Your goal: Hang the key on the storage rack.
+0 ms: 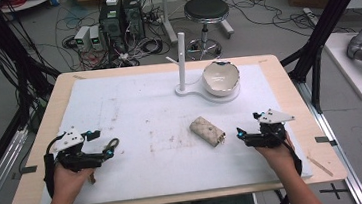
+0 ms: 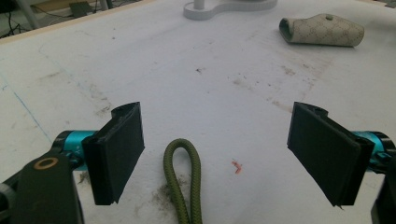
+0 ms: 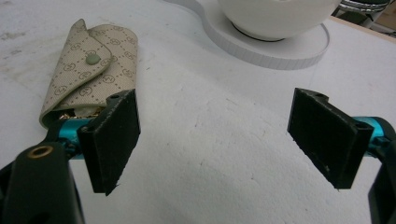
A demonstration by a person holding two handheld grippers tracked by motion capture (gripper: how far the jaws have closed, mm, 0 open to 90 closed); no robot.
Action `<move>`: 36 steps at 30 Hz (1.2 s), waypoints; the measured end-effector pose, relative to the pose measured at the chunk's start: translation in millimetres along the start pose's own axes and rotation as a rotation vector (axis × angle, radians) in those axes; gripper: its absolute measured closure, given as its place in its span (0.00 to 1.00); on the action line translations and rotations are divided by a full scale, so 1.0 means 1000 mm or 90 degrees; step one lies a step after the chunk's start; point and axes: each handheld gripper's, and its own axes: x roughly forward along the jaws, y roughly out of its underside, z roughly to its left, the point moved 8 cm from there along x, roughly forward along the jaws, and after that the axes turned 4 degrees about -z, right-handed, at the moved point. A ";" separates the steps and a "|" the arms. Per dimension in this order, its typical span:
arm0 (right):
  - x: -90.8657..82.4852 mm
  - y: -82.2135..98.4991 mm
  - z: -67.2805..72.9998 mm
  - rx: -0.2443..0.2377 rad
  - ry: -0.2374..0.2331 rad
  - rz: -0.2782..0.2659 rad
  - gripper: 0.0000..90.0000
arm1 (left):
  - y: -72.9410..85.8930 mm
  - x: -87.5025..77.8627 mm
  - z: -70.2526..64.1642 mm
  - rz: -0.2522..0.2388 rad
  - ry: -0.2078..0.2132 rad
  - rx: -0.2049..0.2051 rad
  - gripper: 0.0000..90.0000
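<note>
The pouch (image 1: pixel 207 131), a beige monogrammed key case with a snap flap, lies right of the tabletop's centre, its long axis running diagonally from upper left toward the right gripper (image 1: pixel 245 136), which is the nearer of the two; in the right gripper view it sits just beyond and left of the left jaw. That gripper's jaws stand wide apart, holding nothing. The left gripper (image 1: pixel 107 152), near the left edge, is likewise spread, with a green cord loop (image 2: pixel 183 179) lying on the mat between its jaws, unclamped. A white mat (image 1: pixel 134 111), stained, covers the tabletop; a bowl (image 1: pixel 221 77) rests on a white stand (image 1: pixel 181 61) toward the far edge. Beyond are a stool (image 1: pixel 206 10), computers and cables.
</note>
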 end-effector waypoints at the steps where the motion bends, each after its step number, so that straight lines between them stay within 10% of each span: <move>1: 0.000 0.000 0.000 -0.001 -0.001 -0.002 0.19 | 0.000 0.000 0.000 0.001 0.001 -0.001 0.21; 19: 0.005 -0.003 0.008 -0.011 -0.012 0.003 0.19 | 0.007 -0.008 0.004 0.009 -0.011 -0.010 0.21; 36: 0.015 -0.009 0.012 -0.020 -0.017 0.004 0.19 | 0.044 -0.013 0.013 0.137 -0.034 -0.051 0.24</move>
